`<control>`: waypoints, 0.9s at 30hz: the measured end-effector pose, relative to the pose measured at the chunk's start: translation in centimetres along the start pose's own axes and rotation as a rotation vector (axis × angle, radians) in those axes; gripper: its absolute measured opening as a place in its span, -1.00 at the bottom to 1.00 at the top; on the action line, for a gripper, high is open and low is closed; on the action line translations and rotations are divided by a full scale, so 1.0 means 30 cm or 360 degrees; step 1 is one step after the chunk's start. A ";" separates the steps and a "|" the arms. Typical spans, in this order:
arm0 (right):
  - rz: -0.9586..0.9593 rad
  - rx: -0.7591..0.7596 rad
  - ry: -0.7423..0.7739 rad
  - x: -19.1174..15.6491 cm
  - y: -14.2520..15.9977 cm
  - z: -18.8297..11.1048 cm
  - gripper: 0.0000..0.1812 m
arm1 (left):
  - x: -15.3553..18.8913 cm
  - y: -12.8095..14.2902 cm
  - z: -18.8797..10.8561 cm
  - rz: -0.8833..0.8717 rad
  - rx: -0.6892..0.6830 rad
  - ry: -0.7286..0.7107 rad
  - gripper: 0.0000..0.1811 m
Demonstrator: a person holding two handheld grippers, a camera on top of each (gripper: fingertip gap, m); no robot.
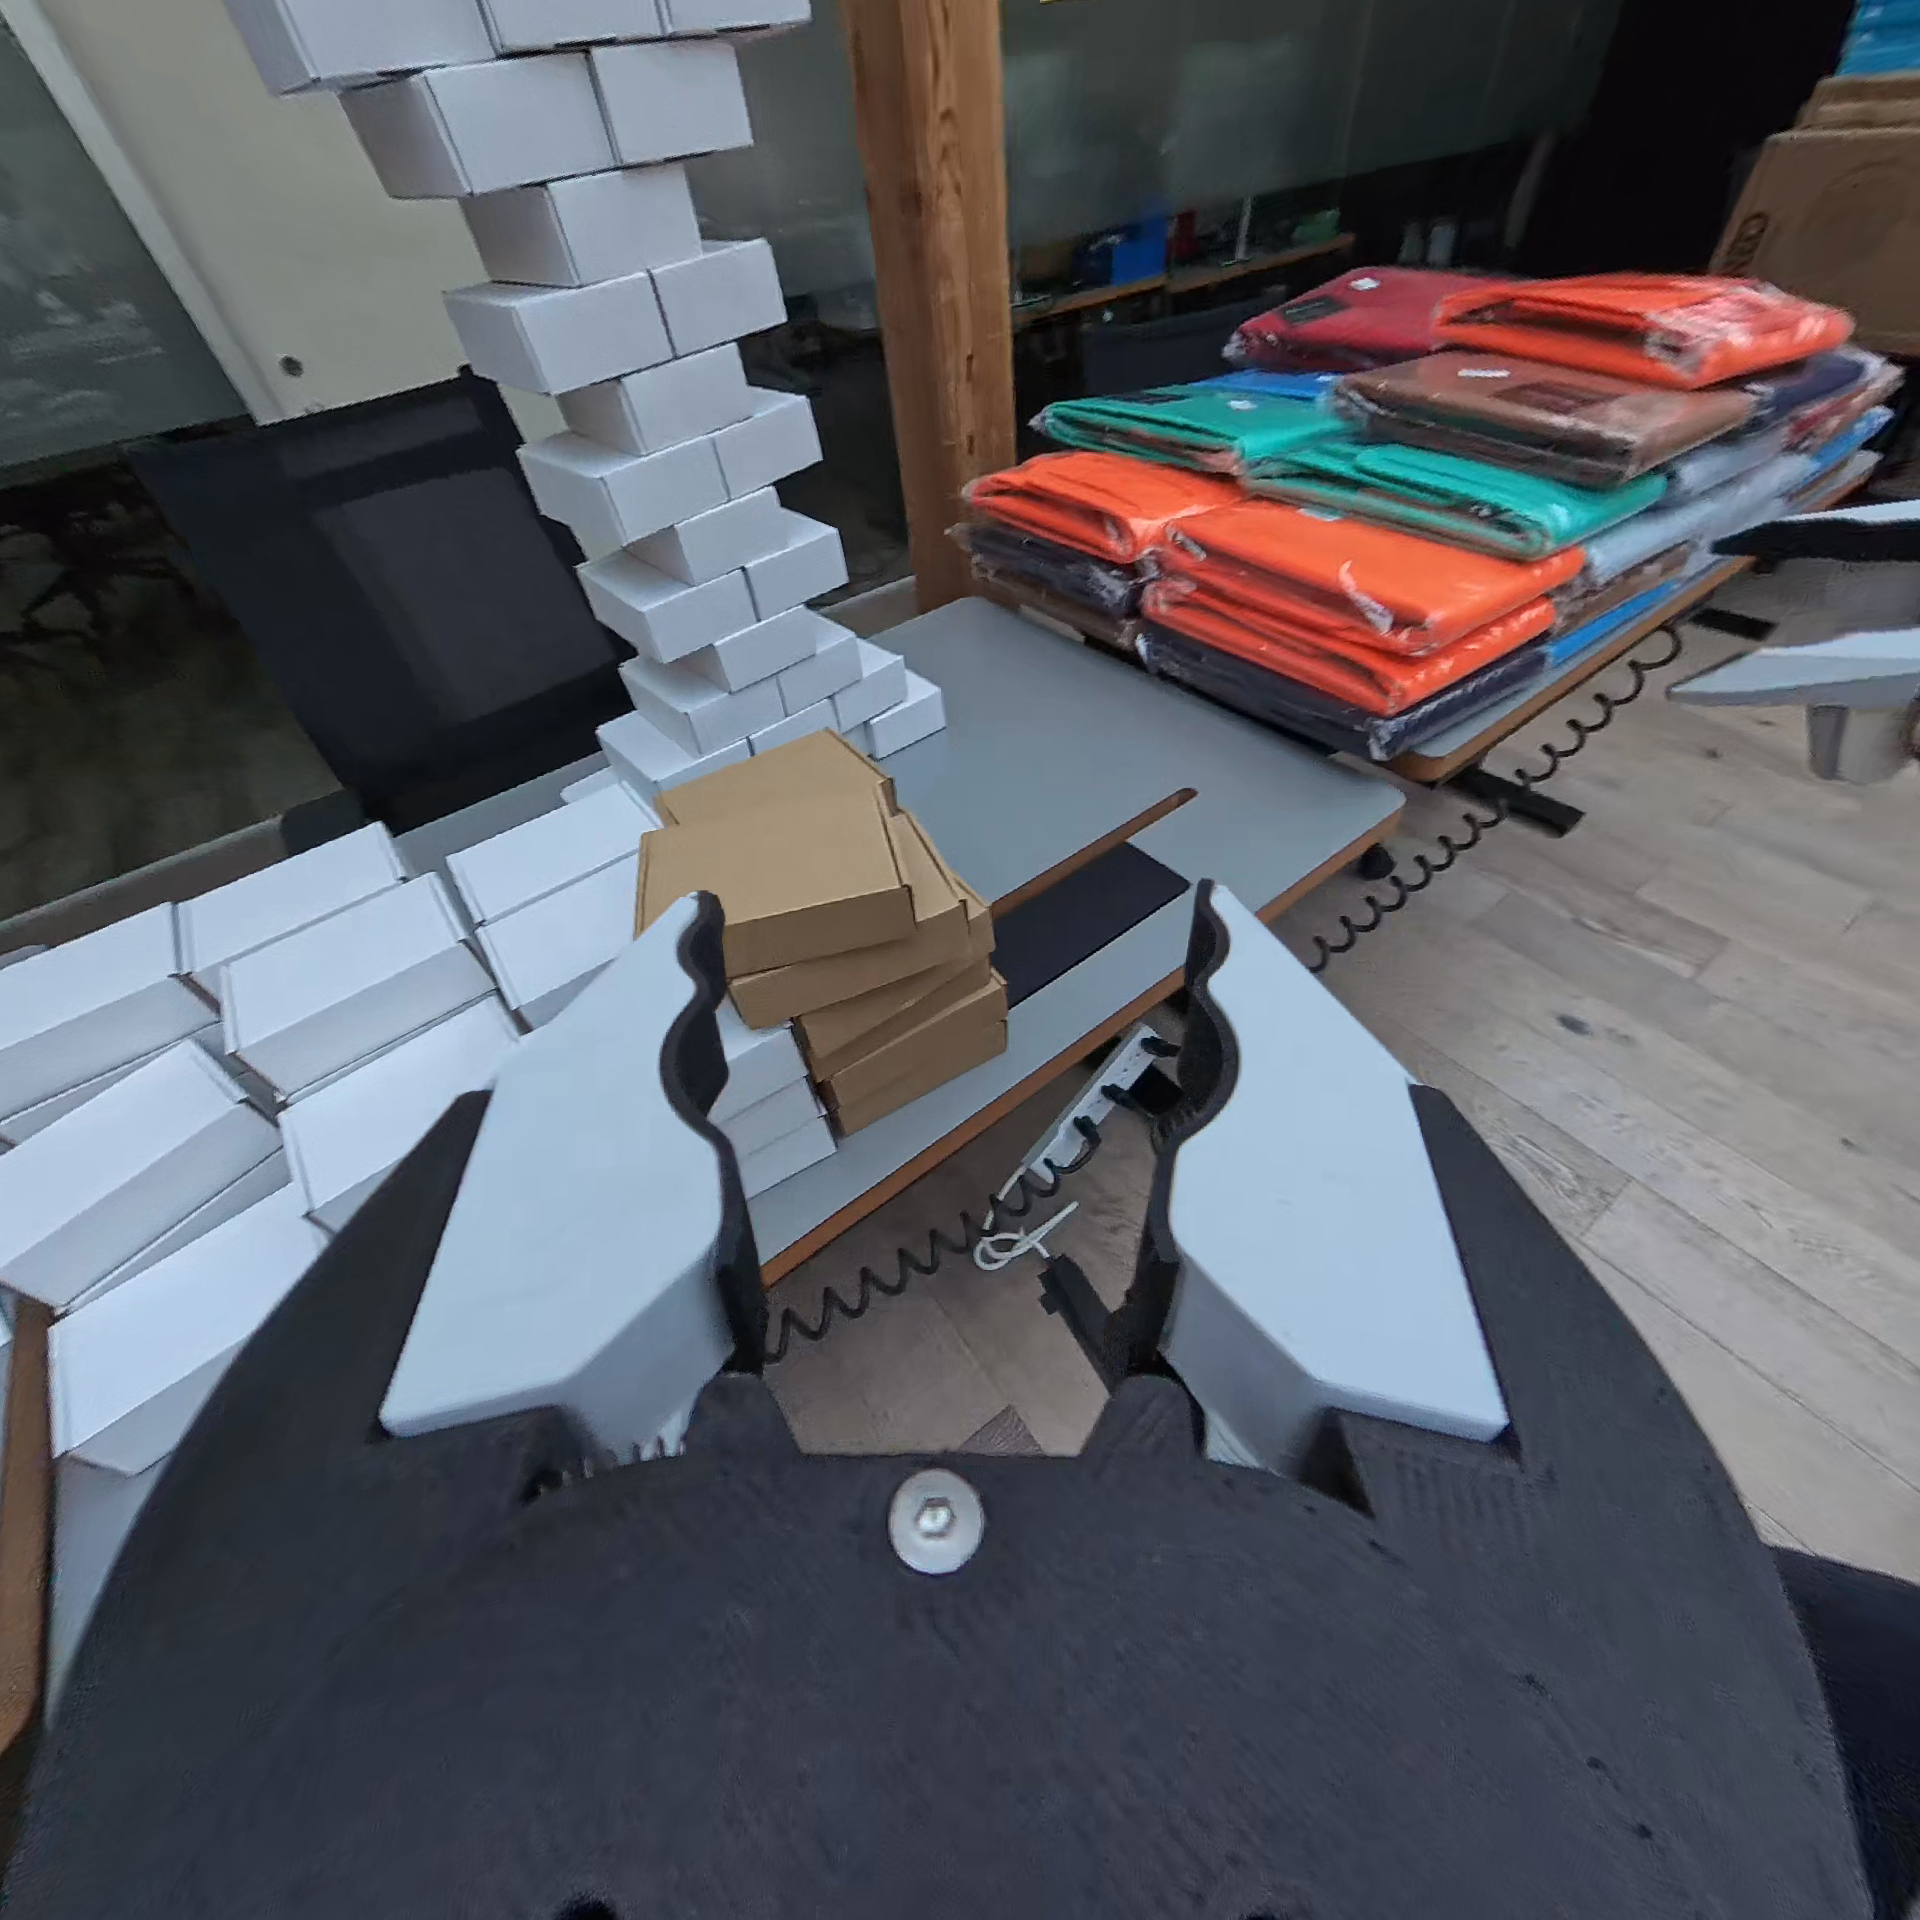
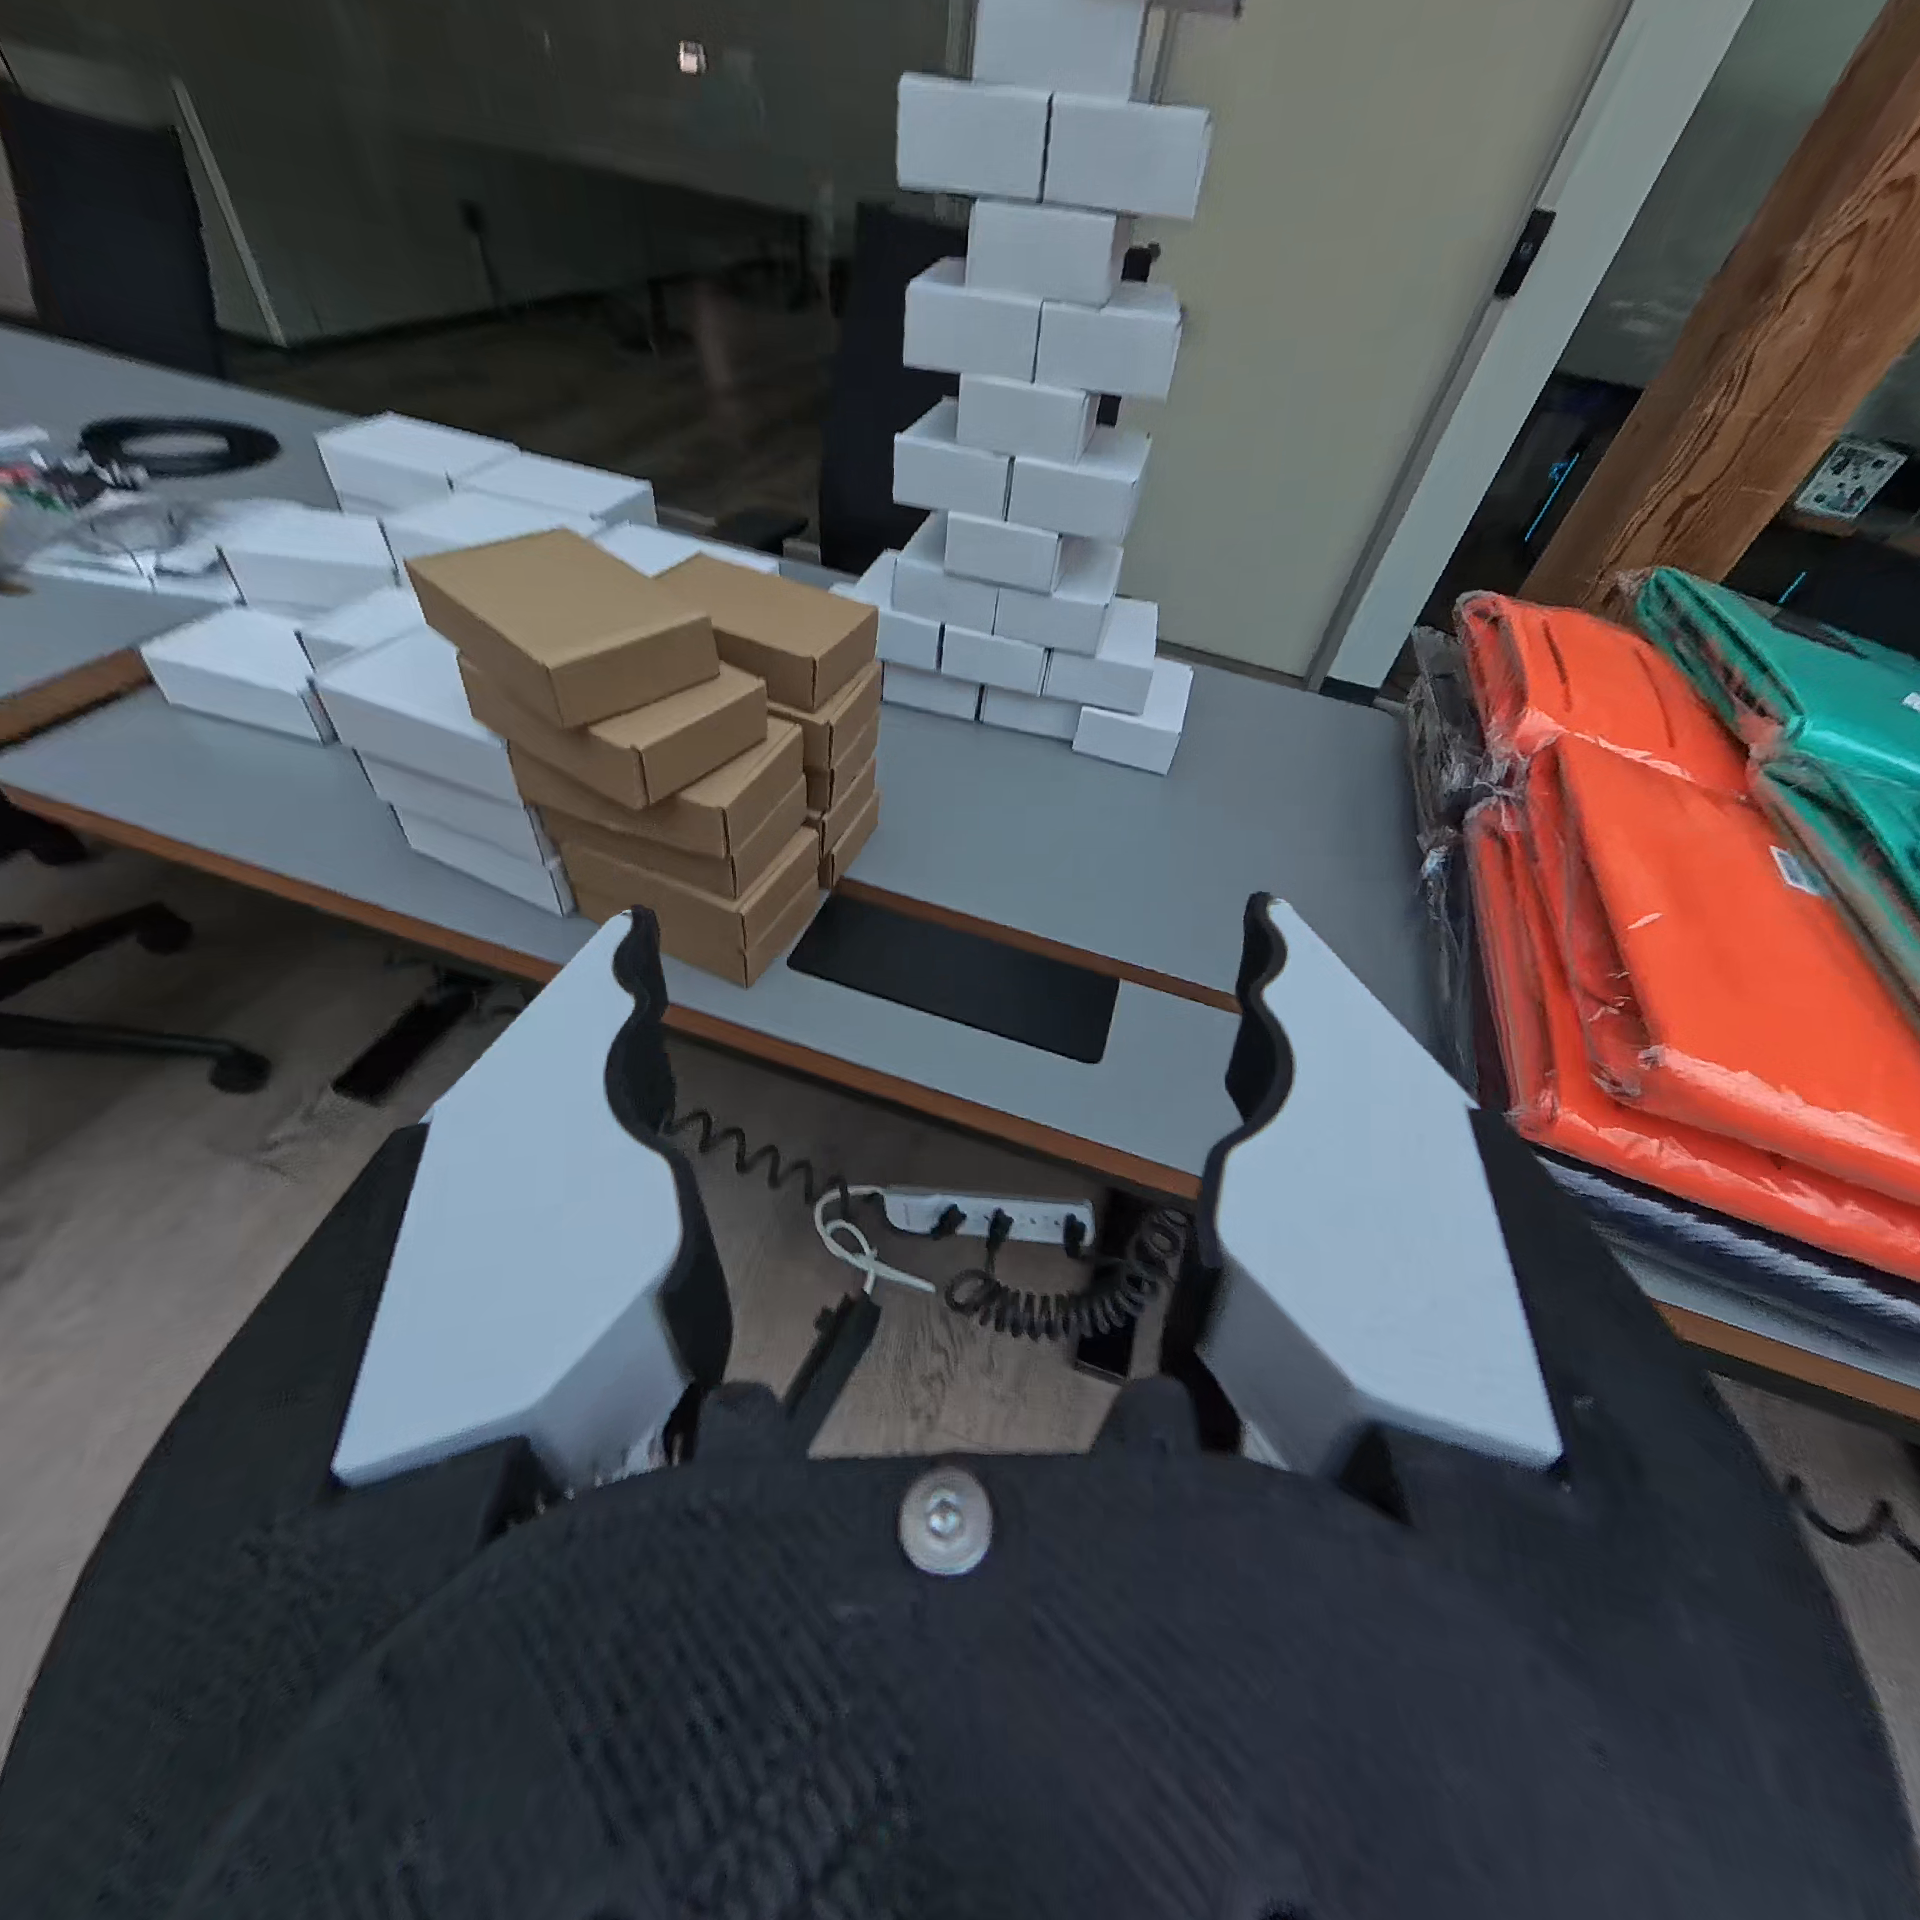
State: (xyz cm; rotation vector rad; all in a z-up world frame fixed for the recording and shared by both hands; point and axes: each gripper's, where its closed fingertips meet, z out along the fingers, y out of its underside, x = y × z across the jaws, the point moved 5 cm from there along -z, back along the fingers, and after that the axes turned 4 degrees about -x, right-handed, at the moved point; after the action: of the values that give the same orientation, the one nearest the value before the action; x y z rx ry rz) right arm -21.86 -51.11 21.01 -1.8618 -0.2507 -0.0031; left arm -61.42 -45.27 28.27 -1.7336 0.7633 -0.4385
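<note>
At the far left a low heap of small white cartons [image 1: 260, 1039] is lying packed edge to edge on the grey tabletop [image 1: 1091, 748], their matte card faces crisp and square. The left claw [image 1: 956, 899] is hovering above the tabletop's near edge with its jaws spread wide and gripping nothing; its pale, smooth fingers are edged with wavy black padding, and its left fingertip is overlapping the view of the stack of flat brown cardboard boxes [image 1: 810, 862], the nearest thing to it, though not touching it. That stack is sitting skewed, each box twisted a little off the one below. Behind it a tower of white cartons [image 1: 665, 436] is rising in staggered rows, leaning unevenly. Moving right, a black rectangular inset [image 1: 1091, 914] is sitting flush in the tabletop, and a rough-grained wooden post [image 1: 935, 312] is standing behind. Below, a black coiled cable [image 2: 1060, 1299] and a white power strip [image 2: 987, 1216] are lying on the plank floor [image 1: 1558, 1143]. The right claw [image 2: 948, 912] is likewise hanging wide open and empty, short of the tabletop's edge, pointing toward the inset with the brown boxes just left of its line. At the far right, folded garments in glossy, crinkled plastic bags [image 2: 1683, 883], orange, green, brown and dark red, are lying piled on a second tabletop.
</note>
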 end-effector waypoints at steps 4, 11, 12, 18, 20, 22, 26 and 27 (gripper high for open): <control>-0.0175 -0.0027 0.0142 -0.107 -0.115 -0.015 0.18 | 0.002 -0.060 0.007 -0.0124 0.0035 -0.0164 0.02; -0.0297 0.0136 0.0145 -0.262 -0.400 -0.037 0.10 | 0.100 -0.233 0.012 0.0190 0.0013 -0.0423 0.06; -0.0320 0.0135 0.0145 -0.275 -0.430 -0.037 0.09 | 0.106 -0.259 0.010 0.0222 0.0005 -0.0473 0.05; -0.0439 0.0126 0.0231 -0.319 -0.562 -0.100 0.03 | 0.146 -0.362 0.001 0.0178 -0.0062 -0.0704 0.05; -0.0473 0.0116 0.0270 -0.318 -0.573 -0.128 0.03 | 0.178 -0.373 0.004 0.0142 -0.0051 -0.0735 0.05; -0.0464 0.0092 0.0298 -0.305 -0.572 -0.147 0.02 | 0.211 -0.366 0.013 0.0110 -0.0075 -0.0774 0.05; -0.0453 0.0020 0.0293 -0.288 -0.564 -0.143 0.03 | 0.275 -0.340 0.052 0.0062 -0.0125 -0.0789 0.05; -0.0453 0.0008 0.0283 -0.290 -0.563 -0.136 0.04 | 0.284 -0.331 0.062 0.0058 -0.0140 -0.0793 0.05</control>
State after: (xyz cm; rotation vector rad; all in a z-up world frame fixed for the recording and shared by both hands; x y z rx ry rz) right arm -32.80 -51.74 37.06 -1.7942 -0.3889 -0.3613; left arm -51.44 -48.29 36.38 -1.8050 0.4557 0.0593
